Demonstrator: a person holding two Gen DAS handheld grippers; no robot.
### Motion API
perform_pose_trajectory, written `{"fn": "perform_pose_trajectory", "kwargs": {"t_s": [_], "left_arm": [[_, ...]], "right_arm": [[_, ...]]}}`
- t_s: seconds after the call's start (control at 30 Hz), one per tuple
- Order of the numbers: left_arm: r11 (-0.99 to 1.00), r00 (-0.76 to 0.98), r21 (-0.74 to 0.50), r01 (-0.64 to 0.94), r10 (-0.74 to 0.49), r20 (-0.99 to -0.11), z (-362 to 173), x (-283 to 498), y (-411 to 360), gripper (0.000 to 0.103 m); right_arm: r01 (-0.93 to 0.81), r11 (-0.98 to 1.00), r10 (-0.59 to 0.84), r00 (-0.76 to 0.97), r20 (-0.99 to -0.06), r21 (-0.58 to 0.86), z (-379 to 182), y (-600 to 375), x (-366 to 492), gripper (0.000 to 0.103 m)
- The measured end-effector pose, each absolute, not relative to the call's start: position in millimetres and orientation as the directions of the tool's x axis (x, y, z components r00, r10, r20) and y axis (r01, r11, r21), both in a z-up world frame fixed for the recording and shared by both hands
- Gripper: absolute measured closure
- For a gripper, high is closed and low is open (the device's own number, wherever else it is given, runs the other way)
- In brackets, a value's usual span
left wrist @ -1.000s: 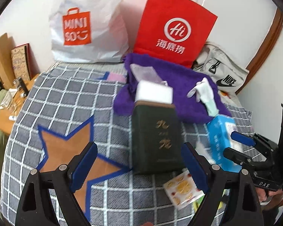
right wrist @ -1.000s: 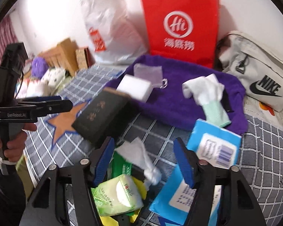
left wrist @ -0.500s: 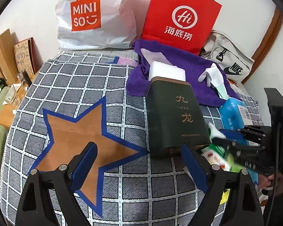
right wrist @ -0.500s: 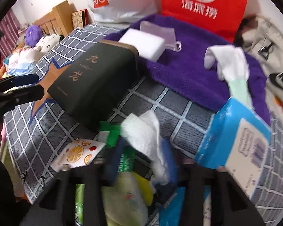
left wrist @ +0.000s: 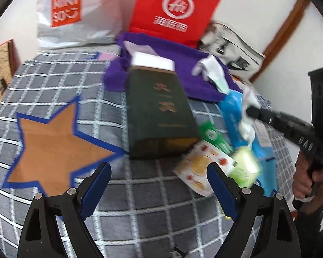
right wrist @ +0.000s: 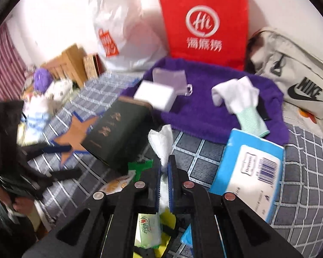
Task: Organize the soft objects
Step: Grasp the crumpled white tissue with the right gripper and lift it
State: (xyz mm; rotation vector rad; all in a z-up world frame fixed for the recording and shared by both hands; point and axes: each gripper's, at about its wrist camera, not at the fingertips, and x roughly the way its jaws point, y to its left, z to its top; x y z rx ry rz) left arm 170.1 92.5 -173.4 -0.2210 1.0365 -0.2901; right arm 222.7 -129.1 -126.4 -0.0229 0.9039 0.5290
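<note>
My right gripper (right wrist: 164, 165) is shut on a crumpled white tissue (right wrist: 162, 139) and holds it above the checked bedspread; it also shows in the left wrist view (left wrist: 247, 116). My left gripper (left wrist: 159, 180) is open and empty, low over the bedspread in front of a dark green box (left wrist: 159, 111). A purple towel (right wrist: 206, 99) at the back carries a white sponge block (right wrist: 155, 94), a clear pouch (right wrist: 170, 78) and a white-and-mint sock (right wrist: 241, 103). A blue tissue pack (right wrist: 247, 172) lies right of my right gripper. Small green wipe packs (right wrist: 147, 230) lie under it.
A red paper bag (right wrist: 204, 25), a white Miniso bag (right wrist: 122, 32) and a grey Nike bag (right wrist: 295, 81) stand against the wall. A brown star with blue edge (left wrist: 53, 142) is on the bedspread at the left. An orange-printed sachet (left wrist: 202, 165) lies by the box.
My right gripper has closed on the white tissue and lifted it up from the pile. My left gripper stayed open and shifted slightly; both views are blurred by motion.
</note>
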Motion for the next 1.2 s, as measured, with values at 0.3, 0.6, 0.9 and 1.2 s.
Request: {"fn": "perform_pose_trajectory", "kwargs": {"t_s": [0.3,0.6,0.9,1.2], "left_arm": [[0.917,0.425,-0.378,0.127,-0.395,-0.814,-182.7,161.6,63.9,0.014],[0.979,0.418,-0.151,0.133,-0.194,-0.888,-196.5,157.0,43.0,0.012],[0.996,0.412,0.022,0.082,-0.013,-0.911,-212.3,158.5,65.4,0.012],[0.982,0.435,0.003,0.187,-0.08,-0.897,-207.5,149.4,69.9,0.012]], "right_arm": [[-0.408,0.888,0.429,0.568,-0.702,0.213,-96.7,-167.9,183.3,0.097],[-0.374,0.906,0.383,0.529,-0.757,0.196,-119.5,-204.6,132.5,0.097],[-0.32,0.92,0.356,0.447,-0.821,0.225,-176.8,-214.4,135.2,0.097],[-0.301,0.924,0.353,0.439,-0.826,0.234,-185.7,-220.0,135.4,0.07]]}}
